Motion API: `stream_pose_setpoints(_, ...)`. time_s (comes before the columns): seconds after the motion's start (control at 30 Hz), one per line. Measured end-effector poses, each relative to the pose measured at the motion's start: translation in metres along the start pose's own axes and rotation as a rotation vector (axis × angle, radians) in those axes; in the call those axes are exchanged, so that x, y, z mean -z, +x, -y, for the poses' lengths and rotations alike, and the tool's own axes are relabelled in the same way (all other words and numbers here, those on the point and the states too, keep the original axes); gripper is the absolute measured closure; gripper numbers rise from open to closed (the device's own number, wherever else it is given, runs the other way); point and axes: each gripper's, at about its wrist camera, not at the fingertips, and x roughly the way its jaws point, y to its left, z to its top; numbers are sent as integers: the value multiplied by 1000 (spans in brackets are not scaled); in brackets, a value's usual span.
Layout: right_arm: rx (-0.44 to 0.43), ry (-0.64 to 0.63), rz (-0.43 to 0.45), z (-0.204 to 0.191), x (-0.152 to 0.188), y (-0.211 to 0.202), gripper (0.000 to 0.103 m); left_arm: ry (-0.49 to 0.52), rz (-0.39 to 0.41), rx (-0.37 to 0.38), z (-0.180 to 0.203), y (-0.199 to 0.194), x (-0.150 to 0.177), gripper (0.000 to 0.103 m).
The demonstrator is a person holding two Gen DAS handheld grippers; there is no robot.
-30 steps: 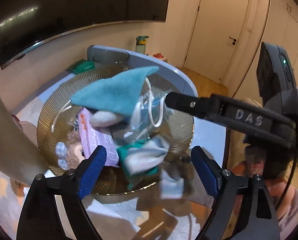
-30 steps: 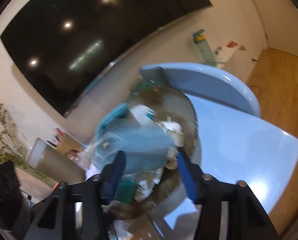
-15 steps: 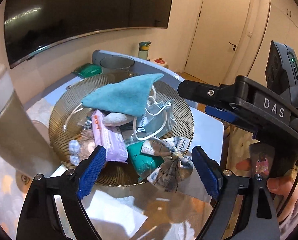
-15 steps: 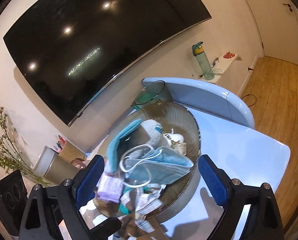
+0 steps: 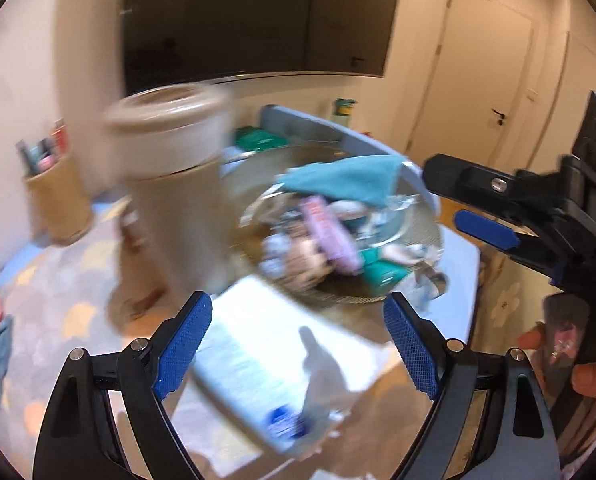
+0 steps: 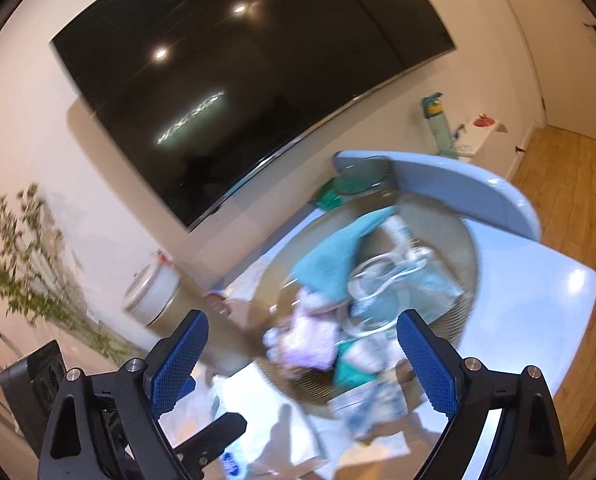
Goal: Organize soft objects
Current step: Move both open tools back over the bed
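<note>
Dark wall screen (image 6: 250, 92), wooden floor (image 6: 574, 200)

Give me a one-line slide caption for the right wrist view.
Open right gripper above a bowl of soft items, teal cloth on top.

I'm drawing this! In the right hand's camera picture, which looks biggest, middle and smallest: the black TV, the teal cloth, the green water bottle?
As they look in that view:
1. Black TV, by far.
2. Teal cloth.
3. Green water bottle, though it stands farther away, so it looks smaller than it is.
</note>
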Motion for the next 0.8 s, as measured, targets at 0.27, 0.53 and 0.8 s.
stream_pose_setpoints(0.27,-80,-94,-68,-90,49,31,7,-105,1,-119,-97,-33,35,16)
stream_pose_setpoints(0.53,-209,-215,-177,-187,90,83,5,-216,-18,-293,-228,-71,66,16)
stream_pose_setpoints(0.8,-315,-372,-331,-284,127,186,5,-426,-16,-360,-330,-76,108,16)
